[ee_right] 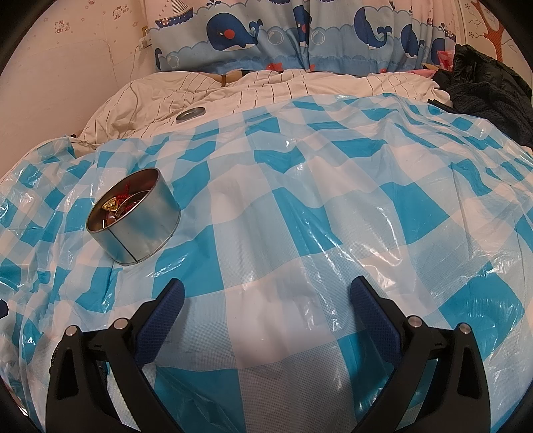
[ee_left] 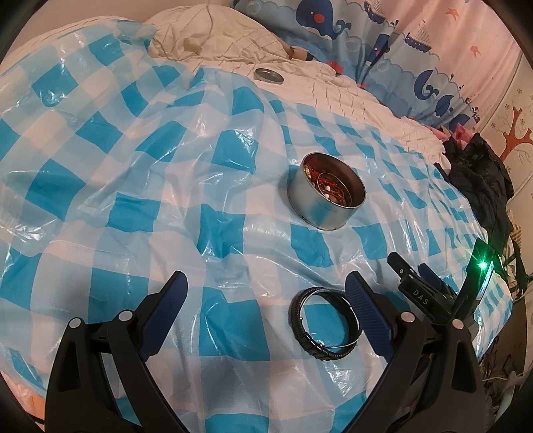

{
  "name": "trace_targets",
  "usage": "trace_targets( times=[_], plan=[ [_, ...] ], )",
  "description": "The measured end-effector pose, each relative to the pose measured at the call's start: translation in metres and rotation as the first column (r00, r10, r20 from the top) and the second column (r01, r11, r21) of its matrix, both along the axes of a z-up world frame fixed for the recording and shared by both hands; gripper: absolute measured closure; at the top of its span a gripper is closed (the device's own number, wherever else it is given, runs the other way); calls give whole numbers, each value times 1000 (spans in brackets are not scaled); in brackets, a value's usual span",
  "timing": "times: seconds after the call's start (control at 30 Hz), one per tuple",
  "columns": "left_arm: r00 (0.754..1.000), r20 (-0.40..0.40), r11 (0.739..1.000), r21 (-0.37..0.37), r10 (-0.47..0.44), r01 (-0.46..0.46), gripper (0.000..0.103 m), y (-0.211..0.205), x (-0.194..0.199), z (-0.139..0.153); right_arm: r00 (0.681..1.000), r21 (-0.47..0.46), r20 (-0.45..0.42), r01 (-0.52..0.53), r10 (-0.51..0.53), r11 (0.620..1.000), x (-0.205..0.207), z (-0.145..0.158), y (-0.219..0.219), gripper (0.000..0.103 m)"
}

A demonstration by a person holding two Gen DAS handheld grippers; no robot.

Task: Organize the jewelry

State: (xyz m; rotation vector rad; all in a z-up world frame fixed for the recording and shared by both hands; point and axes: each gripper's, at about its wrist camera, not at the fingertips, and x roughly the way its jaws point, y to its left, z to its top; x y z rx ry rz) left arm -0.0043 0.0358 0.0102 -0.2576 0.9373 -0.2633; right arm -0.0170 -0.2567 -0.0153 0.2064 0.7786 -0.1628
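The left claw (ee_left: 265,283) is spread wide over the blue checked plastic sheet (ee_left: 133,200) on the bed, its right finger just beside the black and silver bracelets (ee_left: 323,323), while the right claw (ee_right: 266,289) is also wide apart and holds nothing, the open round tin (ee_right: 133,216) of jewelry standing to its left.

**Legible Markings**

One marking can be read — the letters "DAS", printed in pale characters on a black bar of the right gripper (ee_left: 420,294), which appears at the lower right of the left wrist frame. The letters run diagonally along that bar, just left of a lit green indicator lamp (ee_left: 482,265) on the same unit.

The wallpaper (ee_right: 63,26) at the upper left of the right wrist frame carries small cartoon cat figures — no readable text accompanies them. No numbers, brands or labels are legible elsewhere.
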Motion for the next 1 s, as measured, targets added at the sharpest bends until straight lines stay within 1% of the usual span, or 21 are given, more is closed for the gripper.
trace_targets(
  times=[0.8, 1.0],
  plan=[
    [1000, -5, 1000, 5, -2, 2, 11, -2, 2, 1, 1000, 0, -2, -1, 1, 1000, 1, -1, 0, 7],
    [1000, -5, 1000, 7, -6, 6, 11, 0, -3, 3, 1000, 0, -2, -1, 1, 1000, 1, -1, 0, 7]
  ],
)
